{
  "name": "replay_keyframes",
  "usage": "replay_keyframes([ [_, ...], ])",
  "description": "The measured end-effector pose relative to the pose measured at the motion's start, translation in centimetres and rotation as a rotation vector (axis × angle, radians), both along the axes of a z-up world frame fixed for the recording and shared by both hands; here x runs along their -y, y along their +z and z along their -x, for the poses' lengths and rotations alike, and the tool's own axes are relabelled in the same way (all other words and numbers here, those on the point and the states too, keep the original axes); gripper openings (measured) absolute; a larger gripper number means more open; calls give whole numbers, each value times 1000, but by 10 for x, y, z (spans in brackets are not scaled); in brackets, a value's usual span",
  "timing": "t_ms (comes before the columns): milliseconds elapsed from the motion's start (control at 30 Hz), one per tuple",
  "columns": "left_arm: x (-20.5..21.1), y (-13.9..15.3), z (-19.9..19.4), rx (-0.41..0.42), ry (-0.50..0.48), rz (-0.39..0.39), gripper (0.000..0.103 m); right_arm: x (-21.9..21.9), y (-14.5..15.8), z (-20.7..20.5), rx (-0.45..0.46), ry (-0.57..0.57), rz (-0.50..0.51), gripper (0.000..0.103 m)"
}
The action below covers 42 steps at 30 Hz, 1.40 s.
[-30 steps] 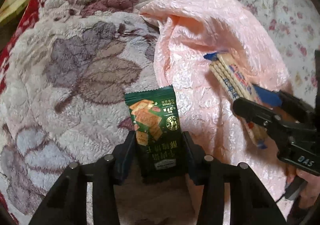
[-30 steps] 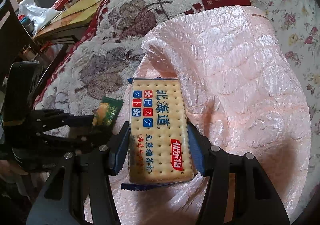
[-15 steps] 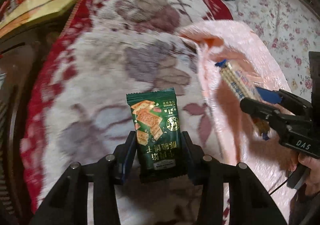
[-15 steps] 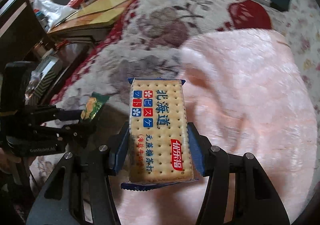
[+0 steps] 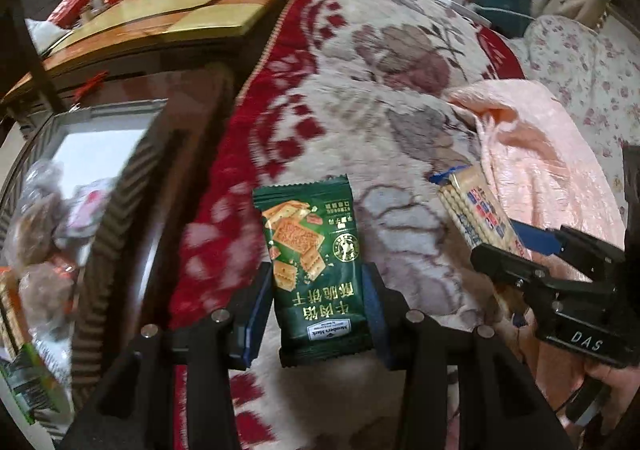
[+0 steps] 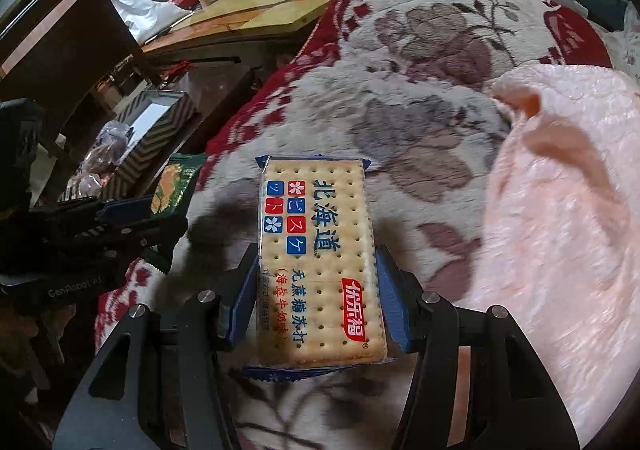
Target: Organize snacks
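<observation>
Two snack packets are in the air now, one in each tool. Compared with a second ago, both tools have travelled away from the pink quilt (image 6: 560, 234) and toward the edge of the bed, so the flowered blanket (image 5: 400, 98) lies under them and a box with a zigzag pattern (image 6: 160, 130) has come into view ahead and to the left of the left tool (image 5: 316, 302). I judge this to be the carrying step: the packets are picked up and are probably going to that box, where other wrapped snacks seem to lie already, though this part is blurred.

The left tool is clamped on the green cracker packet (image 5: 312, 262), its blue pads pressing both long sides. The packet stands upright between them, glossy, with its text upside down. The right tool (image 6: 316, 310) grips the soda cracker pack (image 6: 320, 262) the same way; this pack is longer, clear-wrapped and stiff-looking, and sticks out well past the fingertips.
</observation>
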<state>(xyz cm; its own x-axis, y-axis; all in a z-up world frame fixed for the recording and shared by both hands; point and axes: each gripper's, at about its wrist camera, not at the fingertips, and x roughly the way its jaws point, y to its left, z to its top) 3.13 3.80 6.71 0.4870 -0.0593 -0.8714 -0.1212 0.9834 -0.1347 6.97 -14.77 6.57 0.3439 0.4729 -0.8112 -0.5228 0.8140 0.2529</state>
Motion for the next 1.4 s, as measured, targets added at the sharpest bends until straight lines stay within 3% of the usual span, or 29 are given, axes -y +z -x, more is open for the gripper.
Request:
replay_keyframes([
  [233, -33, 10, 23, 25, 69, -27, 46, -34, 4, 17, 1, 7, -33, 55],
  [967, -157, 34, 85, 78, 308, -67, 46, -188, 45, 40, 54, 262, -31, 55],
  [1400, -215, 21, 113, 46, 435, -64, 46, -277, 42, 50, 49, 391, 1, 55],
])
